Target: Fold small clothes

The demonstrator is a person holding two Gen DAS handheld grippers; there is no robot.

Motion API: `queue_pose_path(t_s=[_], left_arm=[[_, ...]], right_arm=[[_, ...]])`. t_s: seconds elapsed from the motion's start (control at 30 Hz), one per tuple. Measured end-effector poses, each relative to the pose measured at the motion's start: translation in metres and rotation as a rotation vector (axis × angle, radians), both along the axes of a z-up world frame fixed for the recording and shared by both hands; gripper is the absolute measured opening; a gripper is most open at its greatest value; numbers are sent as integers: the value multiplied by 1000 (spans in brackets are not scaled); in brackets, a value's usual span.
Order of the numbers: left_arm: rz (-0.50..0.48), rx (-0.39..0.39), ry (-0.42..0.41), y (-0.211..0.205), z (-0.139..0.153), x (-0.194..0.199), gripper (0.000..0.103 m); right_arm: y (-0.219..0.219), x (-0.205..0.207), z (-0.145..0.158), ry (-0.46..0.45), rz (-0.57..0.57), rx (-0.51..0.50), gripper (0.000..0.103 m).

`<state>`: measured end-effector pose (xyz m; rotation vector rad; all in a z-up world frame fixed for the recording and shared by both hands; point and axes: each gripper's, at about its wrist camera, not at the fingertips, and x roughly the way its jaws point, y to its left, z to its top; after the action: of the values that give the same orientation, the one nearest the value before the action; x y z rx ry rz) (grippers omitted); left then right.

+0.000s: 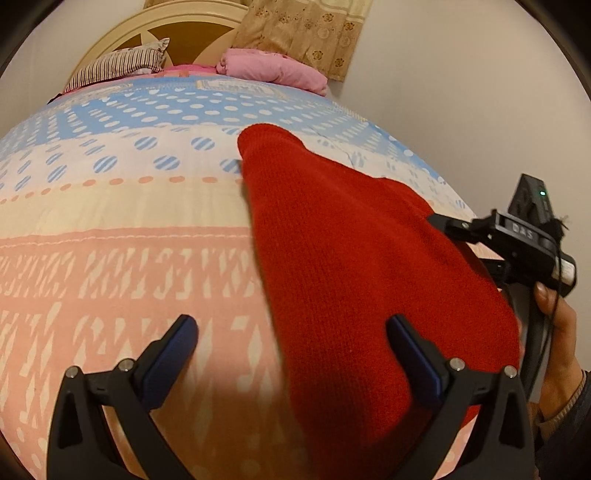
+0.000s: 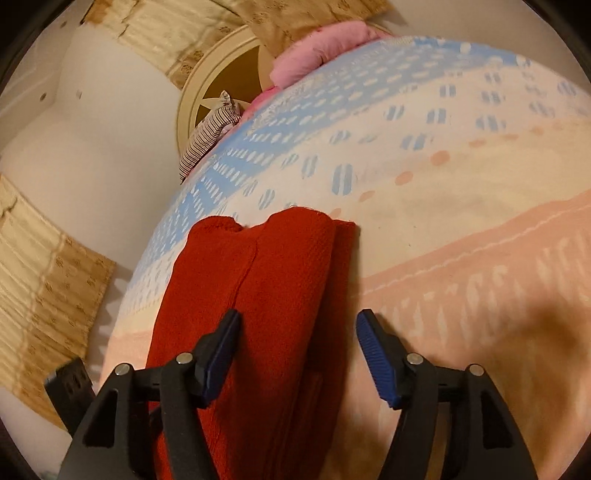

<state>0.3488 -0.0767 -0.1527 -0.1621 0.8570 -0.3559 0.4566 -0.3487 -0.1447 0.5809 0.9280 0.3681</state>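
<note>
I had much open bedsheet [image 1: 122,236] to the left of the red knit garment [image 1: 351,258]; there my left gripper [image 1: 291,328] could pass freely, its jaws wide apart with the right one over the cloth. The garment itself lay long from near to far and took the middle. On its right edge stood my right gripper [image 1: 439,221], so this side was narrow. At the far end, a striped pillow [image 1: 118,64] and a pink blanket [image 1: 273,70] blocked the way before the headboard [image 1: 177,33]. From the right wrist, the sheet right of the garment [image 2: 266,314] was free.
</note>
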Motion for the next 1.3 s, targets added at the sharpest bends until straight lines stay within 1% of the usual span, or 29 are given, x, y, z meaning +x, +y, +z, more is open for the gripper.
queue_pose_path(t_s=[0.33,0.37,0.47,0.5,0.57,0.87,1.1,1.13,1.17,1.2,1.23,1.27,1.3], left_arm=[[-15,-22,6,1,0,2,103],[-17,-23,6,1,0,2,103],[-28,-29,5,0,0,2,103],[-32,-30,5,-1,0,2,103],[-44,-36,4,-2,0,1,103],[-80,-62,13,-3,0,1,98],[-121,-66,33,-8,0,1,97],[-124,-61,31,-10,1,0,96],[-129,-63,30,-10,1,-1,92],[-138,-70,30,-10,2,-2,82],[-158,-96,35,-11,2,-2,74],[-163,-111,41,-11,3,-4,70],[-158,-107,41,-11,4,-5,67]], right_arm=[[13,17,-3,-46,23,-11,66],[16,17,-3,-47,34,-15,63],[18,18,-7,-34,73,6,46],[17,18,-8,-30,76,24,42],[15,18,-11,-24,78,57,39],[14,16,-12,-27,86,54,36],[10,17,-14,-16,87,80,37],[11,17,-14,-18,87,78,36],[11,17,-14,-22,86,72,36],[13,16,-13,-33,85,55,36],[16,13,-11,-52,84,26,36],[19,10,-8,-76,87,3,33],[21,6,-4,-108,91,-11,31]])
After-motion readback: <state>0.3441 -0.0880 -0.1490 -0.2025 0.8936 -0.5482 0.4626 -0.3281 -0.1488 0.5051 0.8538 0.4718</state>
